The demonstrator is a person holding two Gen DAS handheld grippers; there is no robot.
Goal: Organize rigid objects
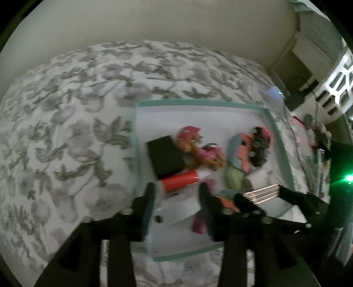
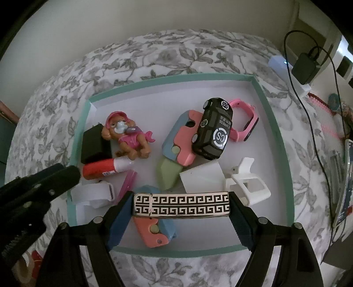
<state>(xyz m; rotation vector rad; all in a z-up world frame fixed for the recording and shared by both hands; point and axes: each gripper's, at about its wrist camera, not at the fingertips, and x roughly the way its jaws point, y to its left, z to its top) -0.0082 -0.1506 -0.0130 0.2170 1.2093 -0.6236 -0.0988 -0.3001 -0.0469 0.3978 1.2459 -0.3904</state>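
A white bedspread printed with grey leaves [image 2: 198,50] is covering the bed beneath a plain cream wall [image 2: 154,15]. A black power adapter [image 2: 305,67] with a thin black cable [image 2: 308,114] is lying at the right edge.

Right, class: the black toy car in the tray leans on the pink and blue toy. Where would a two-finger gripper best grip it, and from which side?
Grip the black toy car across its two long flanks, near mid-body, coming down from above. Its sides look flat and parallel, while the pink watch and the pink and blue toy crowd both sides, so room for the fingers is tight.
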